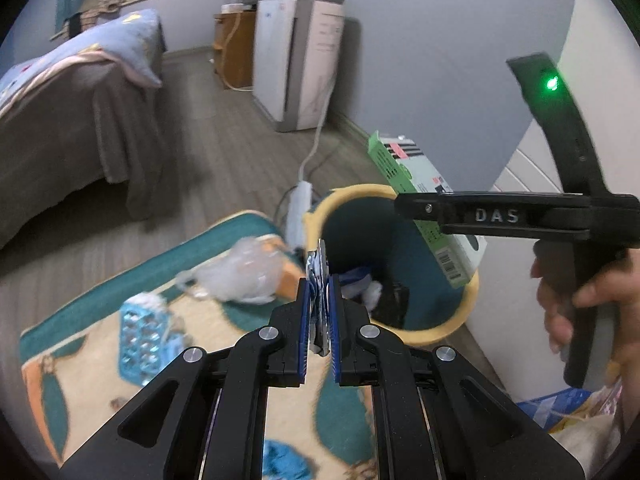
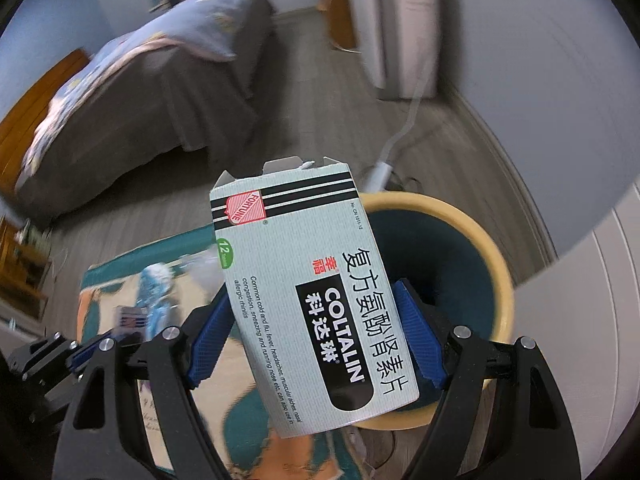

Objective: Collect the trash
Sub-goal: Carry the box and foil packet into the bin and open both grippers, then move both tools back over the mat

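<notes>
Over a patterned rug [image 1: 248,336], the left gripper [image 1: 320,316] was clamped on a thin, crinkled foil blister strip [image 1: 318,276], while the right gripper [image 2: 316,336] pinched a flat cardboard medicine box [image 2: 304,292] between ribbed blue pads [image 2: 416,336], its torn flap upward. Both pieces hung at the near rim of a round teal bin [image 1: 436,330] with a cream lip; releasing cleanly probably meant centring each over the mouth first, the light box being likely to catch the rim. Beyond, a crumpled clear plastic bag [image 1: 240,272] lay on the rug.
</notes>
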The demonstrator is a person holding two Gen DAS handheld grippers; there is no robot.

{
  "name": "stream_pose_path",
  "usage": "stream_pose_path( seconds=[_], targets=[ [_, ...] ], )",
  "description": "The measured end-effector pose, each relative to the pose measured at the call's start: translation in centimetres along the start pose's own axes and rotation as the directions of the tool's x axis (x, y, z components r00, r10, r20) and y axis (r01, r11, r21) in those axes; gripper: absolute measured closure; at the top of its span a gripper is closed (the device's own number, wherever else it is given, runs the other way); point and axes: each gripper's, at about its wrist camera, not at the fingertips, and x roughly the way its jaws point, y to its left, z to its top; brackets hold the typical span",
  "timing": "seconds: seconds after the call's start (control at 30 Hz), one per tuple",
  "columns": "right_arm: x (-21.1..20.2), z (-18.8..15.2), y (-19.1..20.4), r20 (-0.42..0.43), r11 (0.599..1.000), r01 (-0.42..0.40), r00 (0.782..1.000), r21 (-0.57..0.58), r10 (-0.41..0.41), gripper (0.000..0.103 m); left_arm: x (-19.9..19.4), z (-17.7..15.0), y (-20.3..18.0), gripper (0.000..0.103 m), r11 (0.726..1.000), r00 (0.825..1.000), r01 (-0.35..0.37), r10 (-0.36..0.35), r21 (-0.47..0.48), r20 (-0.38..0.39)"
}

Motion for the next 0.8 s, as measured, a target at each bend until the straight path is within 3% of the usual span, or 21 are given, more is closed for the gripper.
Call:
stream_pose_path(
  seconds=[0.17,0.43,0.53,0.6,0.67,0.73,0.8],
  targets=[
    [2.0,-0.7,-5.0,-0.052,0.988,0.052,0.998,0.143,-0.045,0.026,2.9,1.1,-2.8,0.093,0.996,1.0,0.016,-0.014,0.09,-0.026],
    [2.6,-1.0,-6.9,-0.06,0.974,0.088,0.995,0.21,-0.077,0.025,7.6,2.1,-5.6,0.093,0.983,0.998,0.033,-0.024,0.179,-0.05],
    [2.2,-0.8,-6.7,-0.036,0.975,0.077,0.997,0.209,-0.071,0.022,7.9,2.5,-6.0,0.083,0.983,0.999,0.037,-0.031,0.181,-0.035],
    [2.0,-0.9,-6.7,-0.029,0.974,0.074,0.997,0.214,-0.069,0.015,8.0,2.5,-6.1,0.055,0.981,1.0,0.025,-0.021,0.192,-0.019],
    [2.1,-0.7,-6.7,-0.032,0.974,0.073,0.997,0.214,-0.067,0.013,7.8,2.4,-6.0,0.039,0.981,1.0,0.011,-0.011,0.196,-0.001],
    [2.2,-0.7,-6.6,-0.037,0.976,0.074,0.997,0.207,-0.068,0.008,7.6,2.1,-5.4,0.03,0.983,1.0,-0.002,0.001,0.183,0.006],
    [2.3,-0.5,-6.2,-0.04,0.978,0.07,0.997,0.194,-0.063,0.006,7.4,1.8,-4.8,0.013,0.987,1.0,-0.019,0.017,0.16,0.014]
  ],
)
